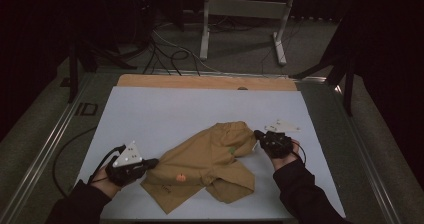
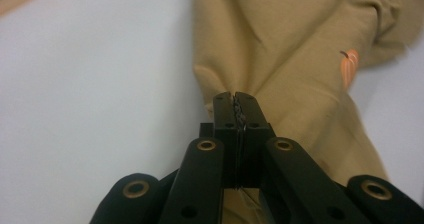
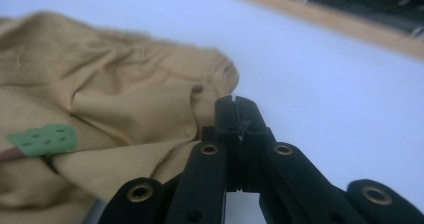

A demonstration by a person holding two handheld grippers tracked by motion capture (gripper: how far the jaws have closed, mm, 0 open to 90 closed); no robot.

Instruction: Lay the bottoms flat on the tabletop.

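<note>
Two grippers flank the tan shorts (image 1: 205, 164) lying crumpled on the white table (image 1: 150, 114), their long axis running from the near-left hem up to the far-right waistband. The left gripper (image 2: 235, 101) has its fingers pinched shut on a fold at the left edge, and the right gripper (image 3: 235, 106) has its fingers closed beside the waistband, whether on cloth I cannot tell
</note>
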